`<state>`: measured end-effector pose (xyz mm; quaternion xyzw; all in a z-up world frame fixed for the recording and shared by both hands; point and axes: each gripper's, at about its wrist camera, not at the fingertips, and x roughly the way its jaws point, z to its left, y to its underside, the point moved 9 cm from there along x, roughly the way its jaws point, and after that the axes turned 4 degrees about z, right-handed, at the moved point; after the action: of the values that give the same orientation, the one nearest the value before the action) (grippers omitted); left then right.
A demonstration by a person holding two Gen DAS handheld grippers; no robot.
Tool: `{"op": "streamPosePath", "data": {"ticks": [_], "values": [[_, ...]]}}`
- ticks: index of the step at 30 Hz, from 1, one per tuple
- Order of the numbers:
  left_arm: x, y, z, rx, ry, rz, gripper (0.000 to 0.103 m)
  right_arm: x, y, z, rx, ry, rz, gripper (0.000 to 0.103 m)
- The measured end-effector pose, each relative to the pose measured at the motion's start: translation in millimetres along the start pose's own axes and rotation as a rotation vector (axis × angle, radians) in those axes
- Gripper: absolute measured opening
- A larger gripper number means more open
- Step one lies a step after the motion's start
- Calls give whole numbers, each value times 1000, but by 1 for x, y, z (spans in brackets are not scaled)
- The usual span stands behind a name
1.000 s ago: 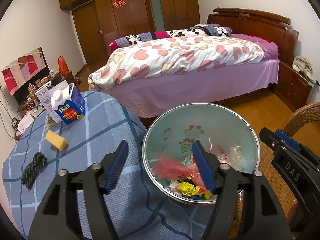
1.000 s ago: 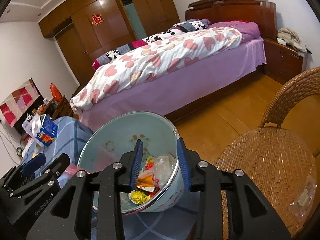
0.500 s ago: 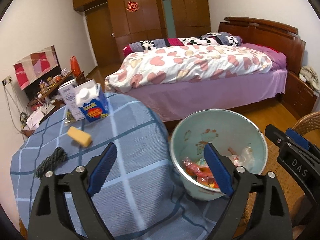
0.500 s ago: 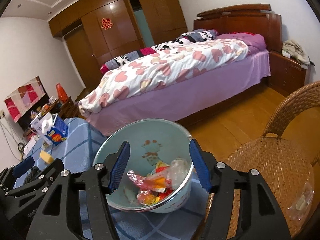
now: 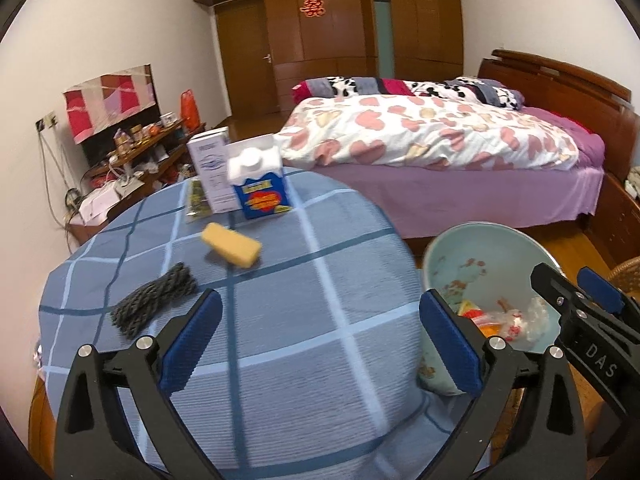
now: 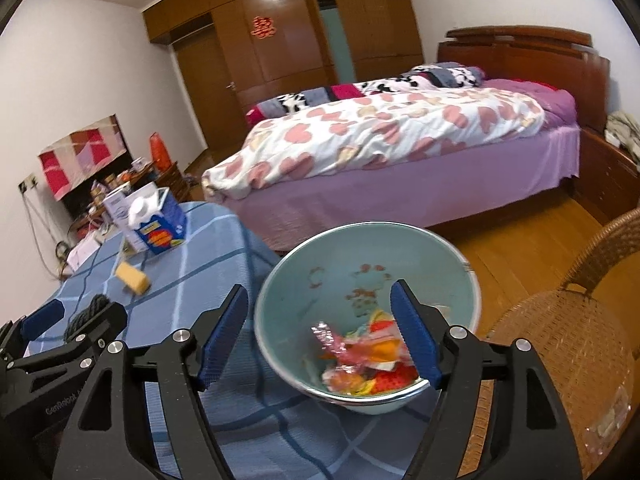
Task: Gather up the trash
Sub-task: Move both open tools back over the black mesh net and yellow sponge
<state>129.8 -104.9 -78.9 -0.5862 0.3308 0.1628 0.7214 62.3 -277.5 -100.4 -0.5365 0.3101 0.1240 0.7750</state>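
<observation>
**Both grippers empty and wide; wrappers now lie in the basin**

The counter [image 5: 304,320], round and covered in a blue checked cloth, fills the lower half of both views, with the bed [image 6: 400,152] and the wooden floor well beyond it. The enamel basin [image 6: 400,240] sits at the counter's right edge, part of it overhanging toward the wicker chair [image 6: 560,344]; it takes the trash.

What has changed: a second ago the left gripper [image 5: 320,344] hovered over the basin with a pink wrapper between its fingers, and the right gripper [image 6: 320,336] was nearly closed above the pile. Now both have drawn back and stand wide with nothing between their fingers. The left one has swung away from the basin and faces the middle of the counter. The trash pile [image 6: 360,364], pink, orange and yellow wrappers with clear plastic, rests at the bottom of the basin. By my reading, that drop is finished and the next piece is being sought.

Left of the basin, on the cloth, remain a blue juice carton [image 5: 262,182] with a white box [image 5: 210,168] touching it behind, a yellow sponge [image 5: 231,245] nearer, and a dark coil of rope [image 5: 154,306] nearest the left gripper. Which of these counts as trash cannot be told.

Room for moving is good between the basin and the rope: bare cloth, nothing upright. The risk is the basin itself, perched on the counter's rim, so a nudge from the right gripper could tip it toward the chair.
</observation>
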Motion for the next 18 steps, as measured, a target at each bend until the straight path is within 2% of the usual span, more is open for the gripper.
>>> {"op": "streamPosePath", "data": {"ticks": [18], "values": [[12, 24, 101, -129, -111, 50, 97, 27, 12, 93, -134, -109, 56, 73]]}}
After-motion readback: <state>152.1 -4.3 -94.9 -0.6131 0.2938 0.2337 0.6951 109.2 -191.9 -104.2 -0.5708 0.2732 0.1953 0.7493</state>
